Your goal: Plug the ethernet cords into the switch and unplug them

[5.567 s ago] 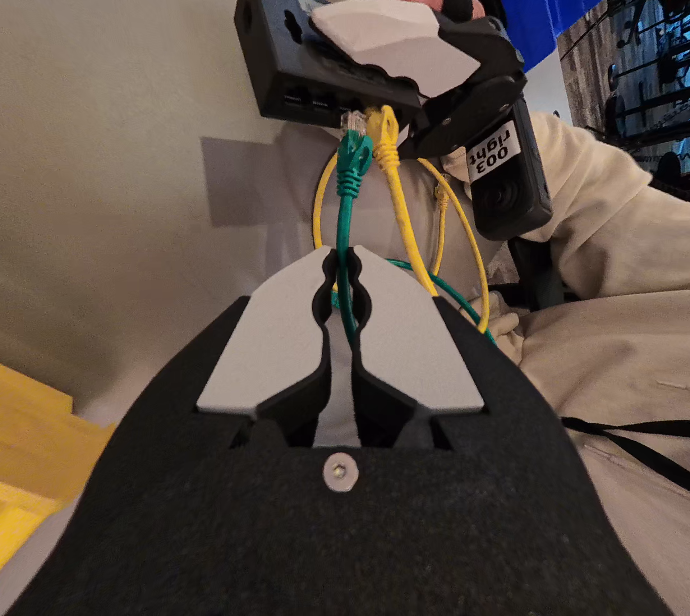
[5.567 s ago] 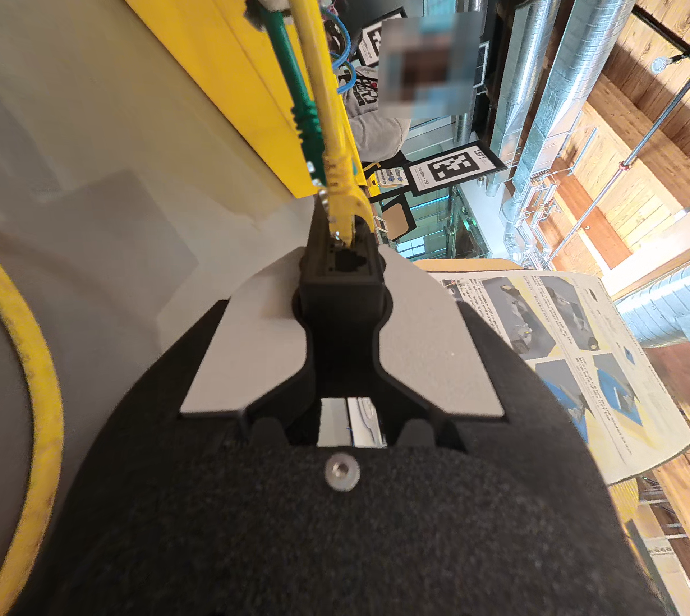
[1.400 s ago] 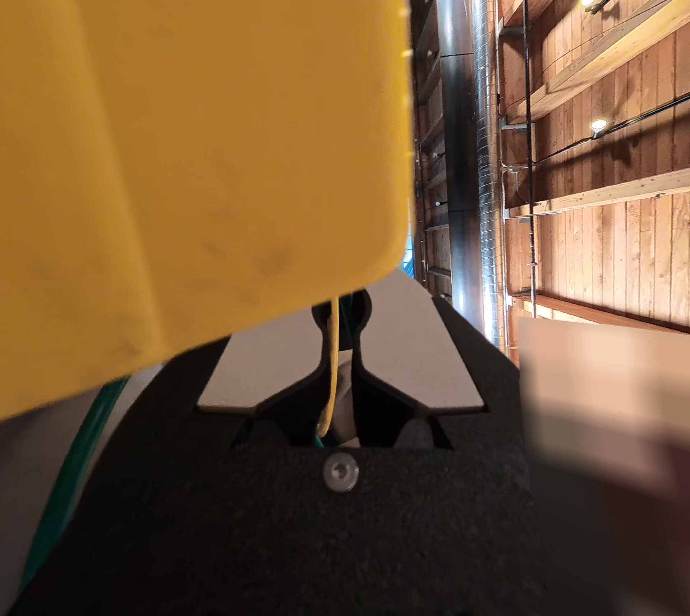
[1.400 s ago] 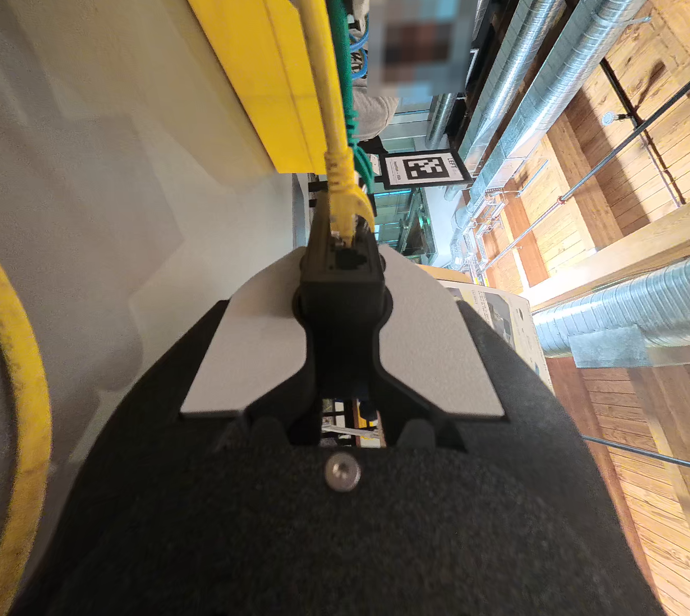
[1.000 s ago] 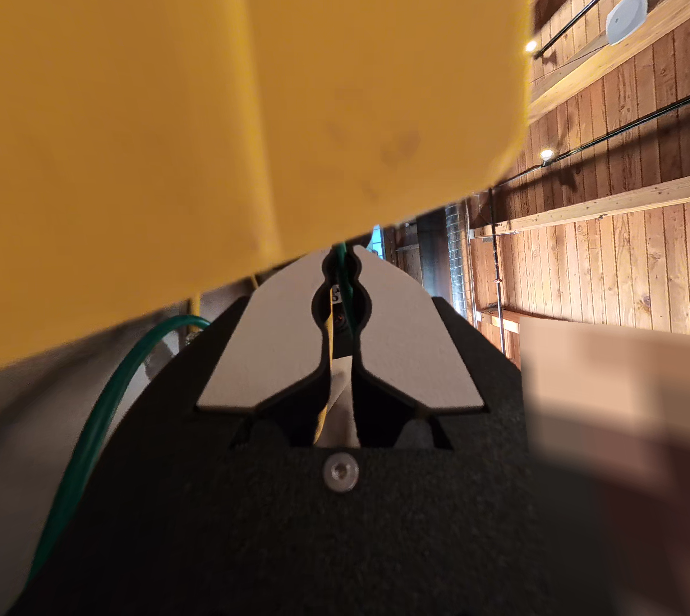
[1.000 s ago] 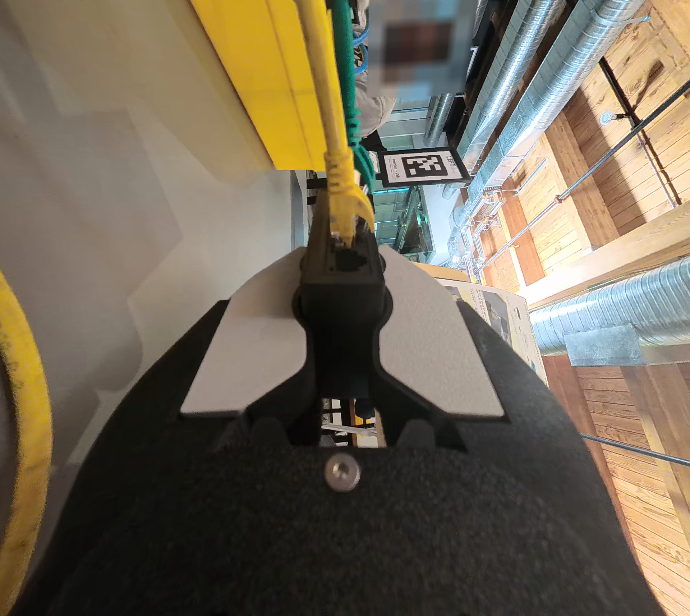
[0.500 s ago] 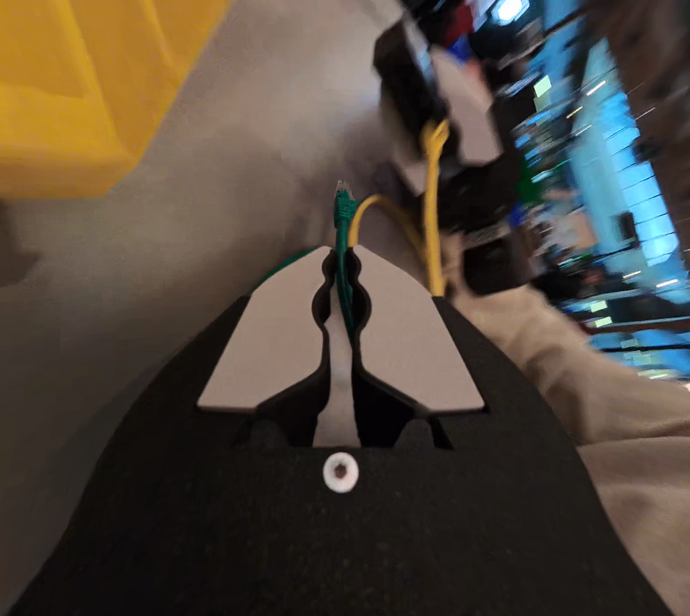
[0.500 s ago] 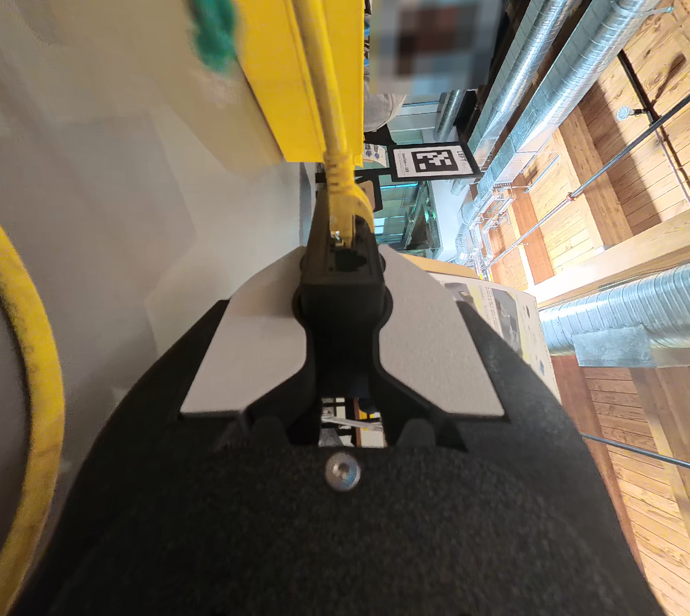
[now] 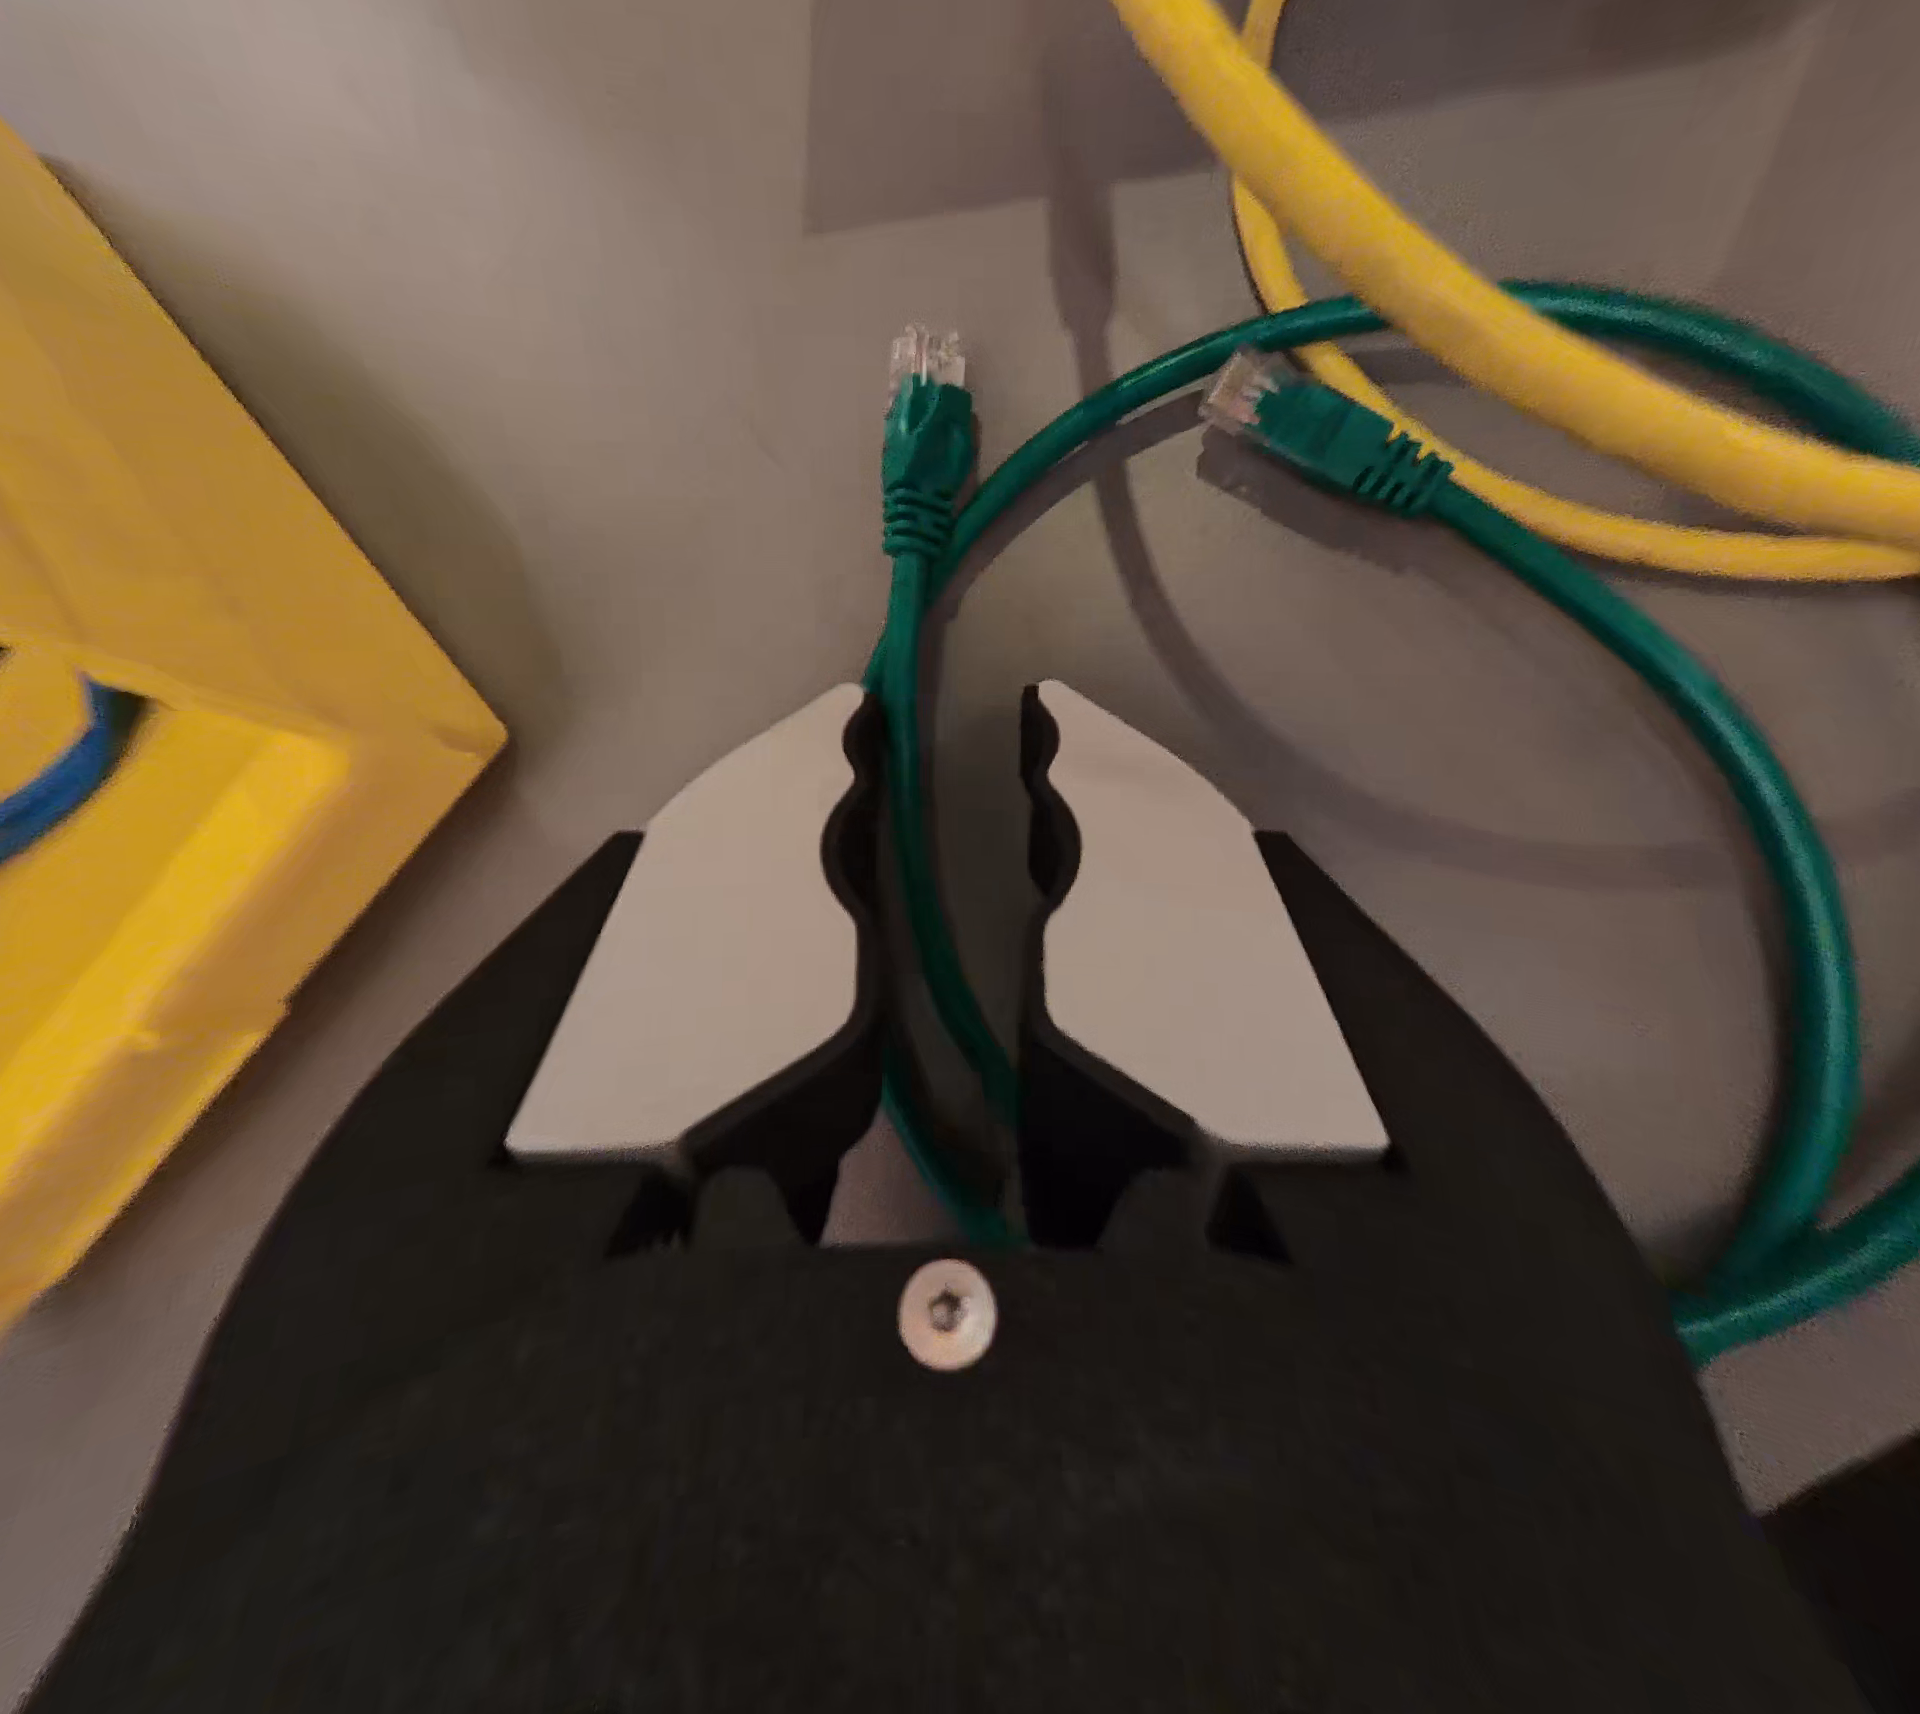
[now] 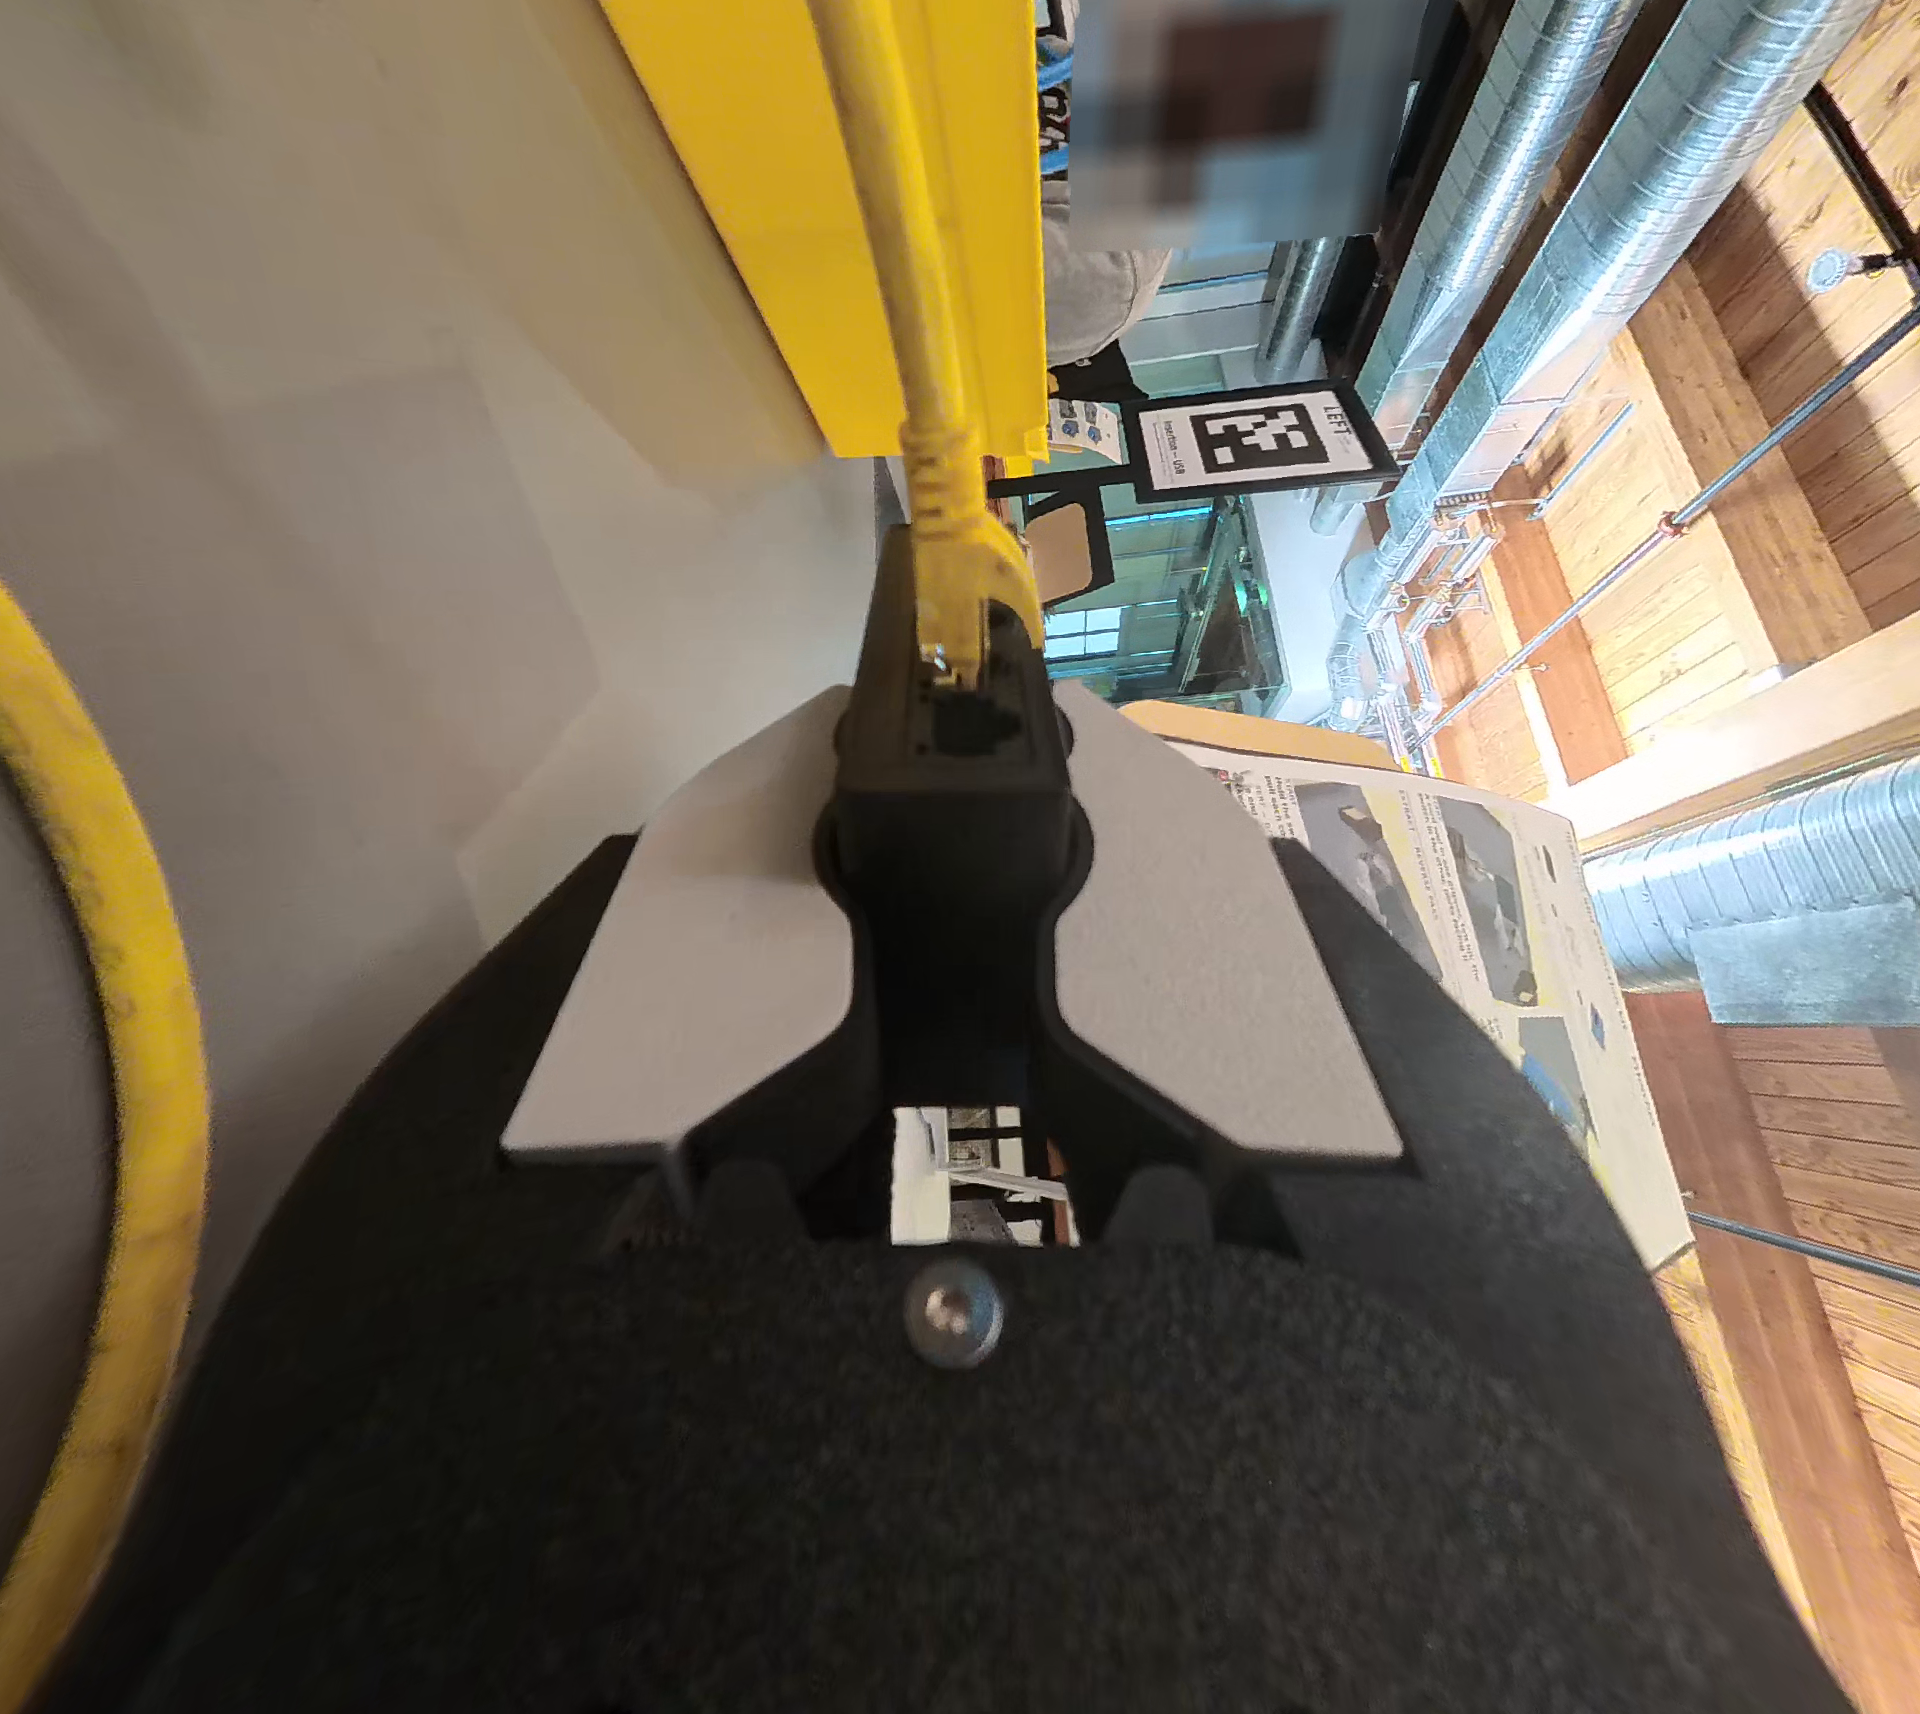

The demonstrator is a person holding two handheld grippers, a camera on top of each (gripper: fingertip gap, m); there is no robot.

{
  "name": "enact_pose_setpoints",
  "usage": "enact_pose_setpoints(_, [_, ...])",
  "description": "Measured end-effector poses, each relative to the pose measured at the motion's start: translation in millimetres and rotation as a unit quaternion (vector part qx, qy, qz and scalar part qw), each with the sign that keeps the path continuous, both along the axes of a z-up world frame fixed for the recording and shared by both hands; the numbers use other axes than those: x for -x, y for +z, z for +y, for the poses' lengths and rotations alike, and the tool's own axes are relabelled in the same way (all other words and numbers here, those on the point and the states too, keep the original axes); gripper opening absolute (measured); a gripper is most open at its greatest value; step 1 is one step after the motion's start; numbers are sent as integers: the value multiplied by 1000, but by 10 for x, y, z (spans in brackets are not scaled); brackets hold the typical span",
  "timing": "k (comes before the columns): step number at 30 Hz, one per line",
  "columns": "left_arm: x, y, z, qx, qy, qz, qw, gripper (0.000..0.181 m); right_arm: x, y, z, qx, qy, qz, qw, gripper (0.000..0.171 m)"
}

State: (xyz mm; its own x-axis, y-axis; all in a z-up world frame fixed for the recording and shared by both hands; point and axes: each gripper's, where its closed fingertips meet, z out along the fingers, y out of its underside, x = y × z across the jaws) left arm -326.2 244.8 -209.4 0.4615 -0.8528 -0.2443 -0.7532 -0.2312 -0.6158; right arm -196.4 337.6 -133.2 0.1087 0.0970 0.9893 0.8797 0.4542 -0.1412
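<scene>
Grey tabletop (image 9: pixel 520 230) fills our left wrist view, with a yellow bin (image 9: pixel 156 677) at its left edge and a blue cable (image 9: pixel 52 791) inside that bin. We see the left gripper (image 9: pixel 943 698) with its jaws parted; the green cord (image 9: pixel 1808 885) runs up through the gap along the left finger (image 9: pixel 727 916), and we cannot tell whether it touches that finger. One green plug (image 9: pixel 925 417) points away from us just past the fingertips, with its clear tip free. The cord's other plug (image 9: pixel 1309 433) lies on the table to the right, beside the yellow cord (image 9: pixel 1403 272), which loops across the green one.

Our right wrist view looks sideways along the table towards silver ducts (image 10: pixel 1579 137) and wooden beams (image 10: pixel 1714 438). We see the right gripper (image 10: pixel 951 719) clamped on the black switch (image 10: pixel 951 833), which stands between its fingers with the ports facing us. A yellow plug (image 10: pixel 951 594) sits in one port, and its cord runs up past the yellow bin (image 10: pixel 748 106). A framed marker sign (image 10: pixel 1257 438) stands behind. A blurred green shape shows at the top left.
</scene>
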Motion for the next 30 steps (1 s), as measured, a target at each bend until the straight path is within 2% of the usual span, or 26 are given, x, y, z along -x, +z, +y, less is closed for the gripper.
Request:
enact_pose_setpoints(4, [82,16,90,-55,-19,54,997,24,9,2,-7,3,3,4,1000,30])
enact_pose_setpoints(6, [118,-23,130,-63,-30,72,995,6,18,-9,-9,6,5,3,1000,30])
enact_pose_setpoints(10, [141,-29,156,-82,-37,93,992,5,26,-22,-11,7,6,-1,1000,30])
enact_pose_setpoints(13, [141,61,130,-33,-14,54,998,5,36,-20,-18,3,7,-5,1000,30])
enact_pose_setpoints(16, [57,317,95,72,-2,-33,997,5,62,-7,-45,-9,11,-13,1000,30])
enact_pose_setpoints(18, [-27,531,75,152,-2,-91,984,5,88,34,-79,-26,16,-17,999,30])
enact_pose_setpoints(21, [-157,747,54,247,-13,-129,960,5,129,118,-140,-55,24,-17,998,30])
enact_pose_setpoints(27, [-430,738,114,312,-8,-107,944,5,165,164,-189,-80,27,-27,996,30])
enact_pose_setpoints(30, [-539,719,142,318,-7,-114,941,5,158,157,-190,-79,25,-28,996,30])
